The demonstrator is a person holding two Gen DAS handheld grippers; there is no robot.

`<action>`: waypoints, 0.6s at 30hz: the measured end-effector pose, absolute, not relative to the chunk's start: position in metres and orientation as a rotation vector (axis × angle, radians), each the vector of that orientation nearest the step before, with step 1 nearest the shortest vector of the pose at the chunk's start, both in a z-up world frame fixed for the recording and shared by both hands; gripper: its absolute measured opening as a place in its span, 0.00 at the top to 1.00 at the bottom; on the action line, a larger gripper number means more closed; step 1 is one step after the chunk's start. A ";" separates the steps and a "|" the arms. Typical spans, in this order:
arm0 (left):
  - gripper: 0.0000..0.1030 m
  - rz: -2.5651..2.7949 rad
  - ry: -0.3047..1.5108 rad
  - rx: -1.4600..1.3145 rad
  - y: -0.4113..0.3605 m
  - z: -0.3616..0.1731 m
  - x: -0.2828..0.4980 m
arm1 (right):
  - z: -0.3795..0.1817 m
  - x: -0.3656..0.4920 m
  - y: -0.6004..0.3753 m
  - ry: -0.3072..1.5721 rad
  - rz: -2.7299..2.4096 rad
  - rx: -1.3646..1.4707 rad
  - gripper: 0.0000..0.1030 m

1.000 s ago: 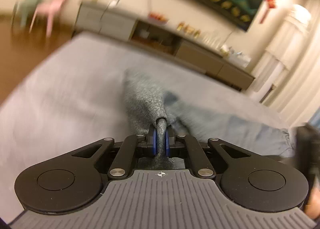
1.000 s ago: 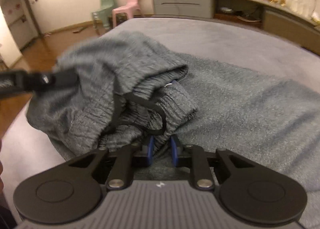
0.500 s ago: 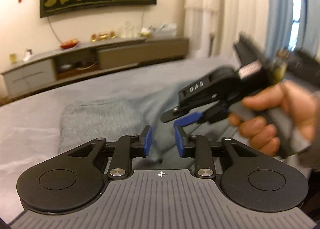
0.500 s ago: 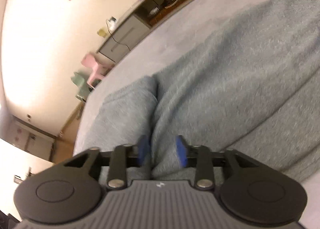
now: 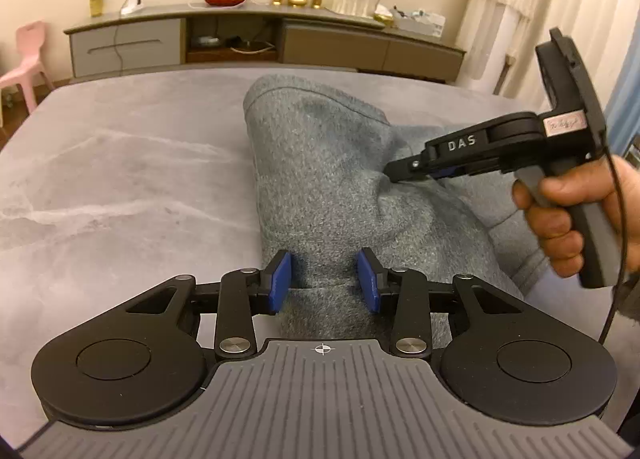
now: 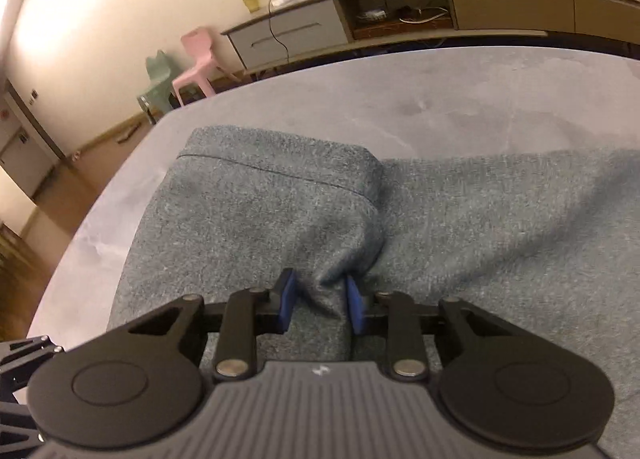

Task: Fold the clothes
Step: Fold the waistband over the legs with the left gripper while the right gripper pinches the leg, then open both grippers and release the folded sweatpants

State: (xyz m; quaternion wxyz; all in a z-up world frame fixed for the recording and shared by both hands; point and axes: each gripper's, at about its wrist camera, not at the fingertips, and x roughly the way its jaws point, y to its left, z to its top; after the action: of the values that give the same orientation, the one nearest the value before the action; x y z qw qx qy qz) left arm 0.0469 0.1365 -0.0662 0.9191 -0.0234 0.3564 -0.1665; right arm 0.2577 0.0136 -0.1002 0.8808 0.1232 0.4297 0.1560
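A: Left wrist view: left gripper [image 5: 325, 279] jaws opening, fleece trouser leg [image 5: 320, 163] between the pads, not pinched. Trousers lie on the grey bench [image 5: 120, 163].
B: Risk?
A: Thick, fuzzy knit; it may cling to a pad and drag the fold crooked.
B: Right wrist view?
A: Right gripper [image 6: 320, 301] closing over a soft ridge of the same leg. It may catch only the top layer, so the stitched hem [image 6: 276, 173] skews.
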 end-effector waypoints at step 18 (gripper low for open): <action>0.63 -0.376 0.585 0.061 0.093 -0.025 0.039 | -0.061 0.144 -0.044 0.811 0.305 0.104 0.60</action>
State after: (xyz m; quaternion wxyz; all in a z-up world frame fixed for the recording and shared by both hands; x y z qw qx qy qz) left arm 0.0392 0.0926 -0.0245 0.9397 0.0297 0.2865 -0.1844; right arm 0.1443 -0.0445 -0.0611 0.9063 0.0502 0.3929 0.1476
